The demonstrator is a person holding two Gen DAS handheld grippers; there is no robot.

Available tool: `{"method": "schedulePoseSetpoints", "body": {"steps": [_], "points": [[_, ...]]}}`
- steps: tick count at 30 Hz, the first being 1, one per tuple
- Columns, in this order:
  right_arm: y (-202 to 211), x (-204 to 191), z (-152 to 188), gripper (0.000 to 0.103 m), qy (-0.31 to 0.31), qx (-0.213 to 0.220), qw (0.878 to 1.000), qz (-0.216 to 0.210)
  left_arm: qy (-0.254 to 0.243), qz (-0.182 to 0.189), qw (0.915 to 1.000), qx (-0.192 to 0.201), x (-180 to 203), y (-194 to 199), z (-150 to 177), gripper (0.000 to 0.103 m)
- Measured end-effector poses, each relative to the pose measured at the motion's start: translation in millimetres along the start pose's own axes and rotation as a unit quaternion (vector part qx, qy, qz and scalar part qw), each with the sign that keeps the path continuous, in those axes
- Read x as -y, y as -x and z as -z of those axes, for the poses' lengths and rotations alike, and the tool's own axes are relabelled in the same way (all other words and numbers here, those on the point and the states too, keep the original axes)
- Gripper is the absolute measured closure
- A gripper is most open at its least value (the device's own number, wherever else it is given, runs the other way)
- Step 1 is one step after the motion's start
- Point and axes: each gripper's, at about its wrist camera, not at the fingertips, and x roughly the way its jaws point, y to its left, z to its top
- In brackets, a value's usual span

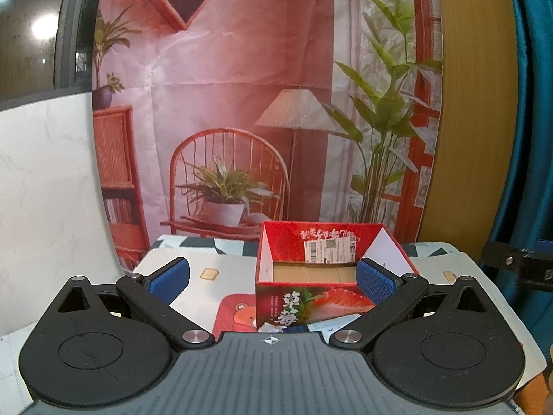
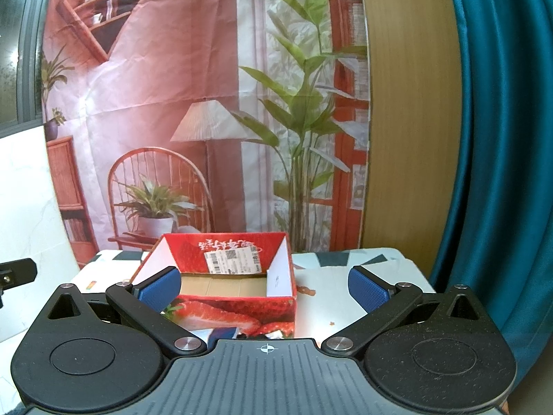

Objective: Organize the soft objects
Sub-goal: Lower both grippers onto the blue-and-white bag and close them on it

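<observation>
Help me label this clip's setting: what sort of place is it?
Probably a staged home-style recording corner, not a real living room: the lamp and chair are printed on a creased backdrop, hung behind a small table holding an open strawberry box.

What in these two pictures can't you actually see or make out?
- Objects in front of the red box, left view: only scraps show; the gripper body hides the rest.
- Same spot, right view: scraps cut off likewise.
- Shipping label print: too small to read.
- Box floor near the front wall: hidden in both views.
</observation>
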Motion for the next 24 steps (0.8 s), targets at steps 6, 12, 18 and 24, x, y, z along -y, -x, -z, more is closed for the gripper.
{"method": "schedulePoseSetpoints", "body": {"steps": [6,12,18,24], "points": [[-11.4,18.8,19.7,0.000,-0.043,0.018,0.998,-0.033,0.009,-0.022,0.9995,-0.021,-6.7,-21.8,8.7,0.000],[-30.9,29.8,42.0,0.000,-0.069,0.027,0.996,-0.043,0.013,-0.039,0.9973,-0.060,-13.2,-52.5,22.7,0.000],[-62.2,34.7,66.9,0.000,-0.087,0.012,0.993,-0.077,0.003,-0.040,0.9949,-0.093,-13.4,-85.8,41.1,0.000],[-88.1,19.1,85.8,0.000,-0.048,-0.004,0.998,-0.038,-0.001,-0.008,0.9930,-0.118,-8.1,-111.1,59.5,0.004]]}}
